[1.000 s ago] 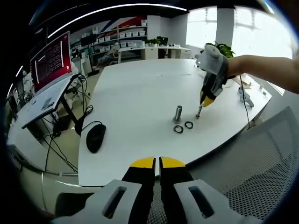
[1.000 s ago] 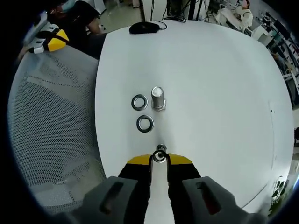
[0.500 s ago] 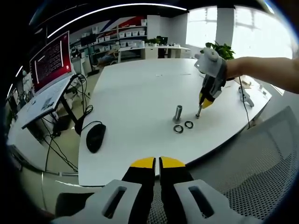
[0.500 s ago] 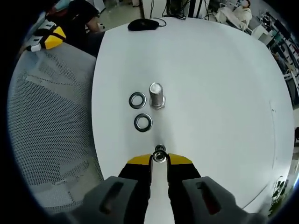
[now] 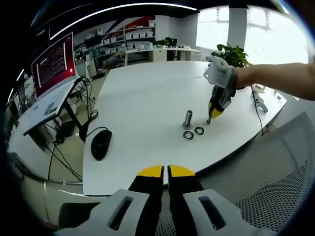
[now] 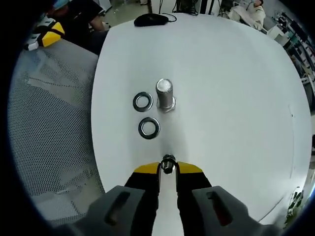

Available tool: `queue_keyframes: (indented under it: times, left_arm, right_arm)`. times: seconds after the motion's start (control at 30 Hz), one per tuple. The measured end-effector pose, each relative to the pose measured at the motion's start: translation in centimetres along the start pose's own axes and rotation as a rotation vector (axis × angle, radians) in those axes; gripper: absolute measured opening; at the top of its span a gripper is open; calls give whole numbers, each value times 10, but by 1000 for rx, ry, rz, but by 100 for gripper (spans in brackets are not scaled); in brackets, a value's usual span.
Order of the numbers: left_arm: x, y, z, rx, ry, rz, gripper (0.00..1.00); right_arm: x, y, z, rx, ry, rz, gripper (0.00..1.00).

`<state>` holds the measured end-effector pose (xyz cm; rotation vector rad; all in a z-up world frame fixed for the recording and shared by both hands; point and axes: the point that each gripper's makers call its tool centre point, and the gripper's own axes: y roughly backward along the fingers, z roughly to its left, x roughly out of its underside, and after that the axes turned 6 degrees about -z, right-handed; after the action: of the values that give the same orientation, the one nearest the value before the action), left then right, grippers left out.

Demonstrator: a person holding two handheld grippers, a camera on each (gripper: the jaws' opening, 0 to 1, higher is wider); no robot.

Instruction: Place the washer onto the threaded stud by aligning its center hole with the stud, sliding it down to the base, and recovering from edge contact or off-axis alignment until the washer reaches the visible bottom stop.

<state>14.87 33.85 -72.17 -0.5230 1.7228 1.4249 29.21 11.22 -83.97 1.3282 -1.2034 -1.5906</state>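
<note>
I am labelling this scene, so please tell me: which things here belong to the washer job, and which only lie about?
Belong to the job:
- upright silver threaded metal stud
- small metal washer held in the right tongs
- two flat metal ring washers lying beside the stud

Only lying about:
- black computer mouse
- grey mesh chair
- left tongs, shut, holding nothing

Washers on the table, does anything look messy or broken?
Nothing stands out. Two washers lie flat on the white table beside the upright threaded stud, apart from it. The right tool holds a third washer.
</note>
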Motion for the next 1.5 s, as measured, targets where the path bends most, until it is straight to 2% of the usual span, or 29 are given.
queue_keyframes:
  times: [0.4, 0.6, 0.73, 0.83, 1.23, 1.5]
  left_arm:
    - [0, 0, 1, -5, 1, 1, 0]
    - [0, 0, 1, -7, 2, 1, 0]
    - [0, 0, 1, -8, 2, 2, 0]
    - [0, 0, 1, -9, 2, 3, 0]
    - [1, 0, 1, -8, -1, 6, 0]
    - [0, 0, 1, -9, 0, 4, 0]
  right_arm:
    - [3, -13, -1, 15, 2, 4, 14]
    - [6, -16, -2, 11, 32, 8, 15]
    - [4, -15, -3, 19, 8, -18, 24]
    - [6, -14, -6, 22, -4, -26, 25]
    - [34, -1, -19, 52, -36, -11, 25]
    - [48, 2, -38, 98, -110, -19, 25]
